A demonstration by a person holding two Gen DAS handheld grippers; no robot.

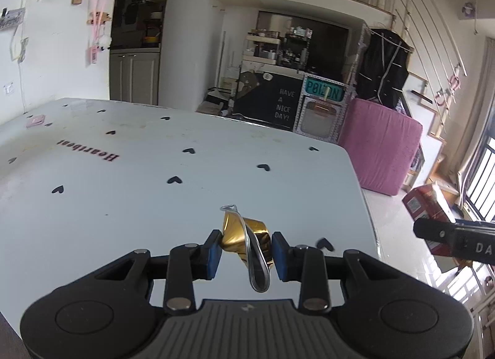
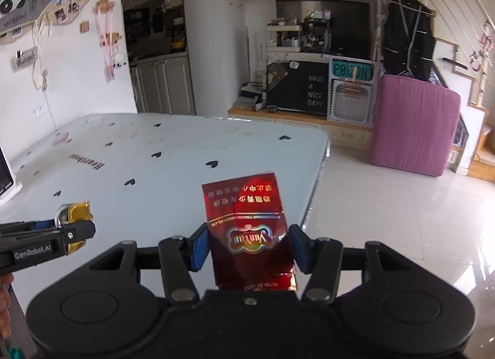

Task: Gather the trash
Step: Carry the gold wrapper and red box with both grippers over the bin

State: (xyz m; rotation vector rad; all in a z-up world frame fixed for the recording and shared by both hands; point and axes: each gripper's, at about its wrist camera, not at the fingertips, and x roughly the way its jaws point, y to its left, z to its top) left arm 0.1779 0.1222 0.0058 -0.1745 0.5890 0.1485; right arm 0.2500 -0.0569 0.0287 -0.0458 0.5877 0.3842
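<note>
Left gripper [image 1: 246, 249]: pads pinching crumpled gold foil wrapper [image 1: 239, 233], clear plastic loop attached, held above near right part of white table [image 1: 123, 173]. Right gripper [image 2: 247, 246]: clamped on red cigarette pack [image 2: 249, 232], above table's right edge. Right-wrist view alone shows pack face; left-wrist view shows only a red corner at far right, possibly same pack.

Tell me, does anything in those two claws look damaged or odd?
Yes. The left gripper pinches a crumpled gold wrapper, creased, with a clear plastic strip dangling. The right gripper holds a red cigarette pack, dented and torn at its near end.
</note>
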